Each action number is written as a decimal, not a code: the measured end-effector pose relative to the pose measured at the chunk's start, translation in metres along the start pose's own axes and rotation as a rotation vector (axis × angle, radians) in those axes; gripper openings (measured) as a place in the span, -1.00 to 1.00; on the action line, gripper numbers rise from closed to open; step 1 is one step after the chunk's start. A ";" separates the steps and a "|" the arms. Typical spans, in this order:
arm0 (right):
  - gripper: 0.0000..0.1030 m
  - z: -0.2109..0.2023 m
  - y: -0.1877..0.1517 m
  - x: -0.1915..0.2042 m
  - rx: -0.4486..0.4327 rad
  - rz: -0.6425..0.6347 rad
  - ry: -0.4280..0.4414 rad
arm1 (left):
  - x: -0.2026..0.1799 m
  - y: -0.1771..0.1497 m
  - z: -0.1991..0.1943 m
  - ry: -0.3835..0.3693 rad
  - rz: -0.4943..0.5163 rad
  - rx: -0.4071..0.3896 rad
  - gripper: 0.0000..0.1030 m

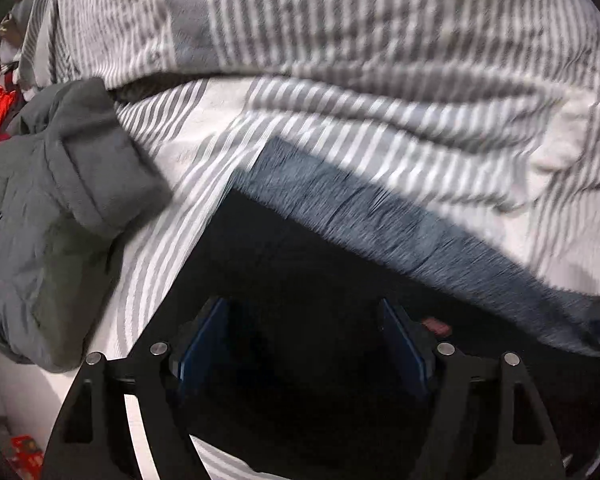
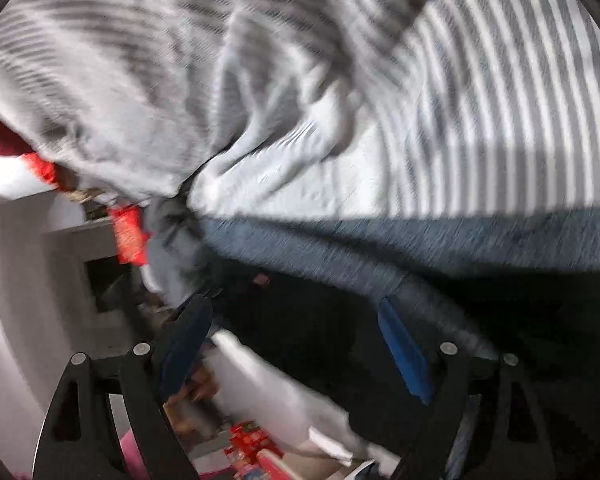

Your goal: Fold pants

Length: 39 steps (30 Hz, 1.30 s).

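The pants (image 1: 300, 264) are black with a blue-grey band along their far edge and lie on a grey-and-white striped bed sheet (image 1: 340, 128). My left gripper (image 1: 302, 316) is open, its blue pads (image 1: 204, 344) spread wide over the black cloth, with nothing between them. In the right wrist view the same pants (image 2: 380, 248) cross the frame, blurred. My right gripper (image 2: 296, 320) is open too, its blue pads (image 2: 404, 356) apart above the dark cloth near the bed's edge.
A grey-green padded jacket (image 1: 56, 208) lies bunched on the bed at the left. A crumpled striped duvet (image 2: 140, 80) is heaped behind. Red packets (image 2: 130, 236) and clutter sit beside the bed, with a white cabinet (image 2: 28, 260) and floor items (image 2: 248, 448) below.
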State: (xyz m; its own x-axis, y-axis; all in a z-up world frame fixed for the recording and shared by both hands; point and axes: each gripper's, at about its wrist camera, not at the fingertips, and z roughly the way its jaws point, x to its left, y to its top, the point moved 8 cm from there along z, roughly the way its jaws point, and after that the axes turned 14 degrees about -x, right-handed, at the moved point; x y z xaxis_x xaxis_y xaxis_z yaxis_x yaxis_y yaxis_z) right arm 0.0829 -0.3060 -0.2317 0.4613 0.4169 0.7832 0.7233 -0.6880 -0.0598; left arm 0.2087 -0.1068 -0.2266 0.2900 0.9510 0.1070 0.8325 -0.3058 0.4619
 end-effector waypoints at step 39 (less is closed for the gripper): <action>0.55 -0.231 -0.320 -0.221 -0.536 0.240 -0.718 | -0.269 -0.165 -0.156 -0.538 0.534 0.010 0.72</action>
State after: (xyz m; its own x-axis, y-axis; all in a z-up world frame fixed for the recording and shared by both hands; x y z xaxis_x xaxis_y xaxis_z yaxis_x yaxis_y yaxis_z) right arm -0.3690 -0.3157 -0.2423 0.9050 0.3729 0.2048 0.3157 -0.9113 0.2642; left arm -0.0803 -0.3056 -0.1945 0.8432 0.5212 -0.1314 0.5177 -0.7217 0.4594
